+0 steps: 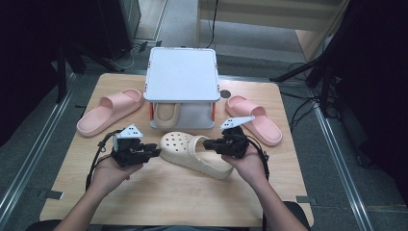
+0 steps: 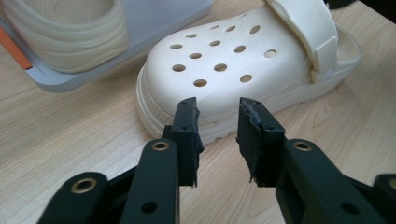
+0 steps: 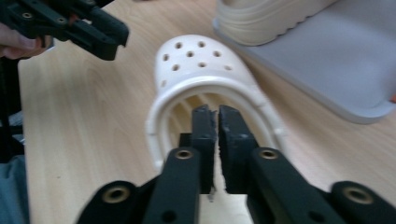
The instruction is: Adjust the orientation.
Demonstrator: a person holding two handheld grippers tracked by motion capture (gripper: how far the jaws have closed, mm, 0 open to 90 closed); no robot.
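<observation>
On the pale wooden table [image 1: 159, 202], in front of the grey two-tier plastic shoe rack [image 1: 182, 77], the cream perforated foam clog [image 1: 195, 151] lies with its long axis slanting across, toe toward the left gripper [image 1: 153, 152] and heel opening toward the right gripper [image 1: 208, 143]. The left gripper view shows its jaws apart, empty, just short of the toe. The right gripper view shows nearly closed jaws at the heel strap [image 3: 215, 88], gripping nothing that can be made out.
</observation>
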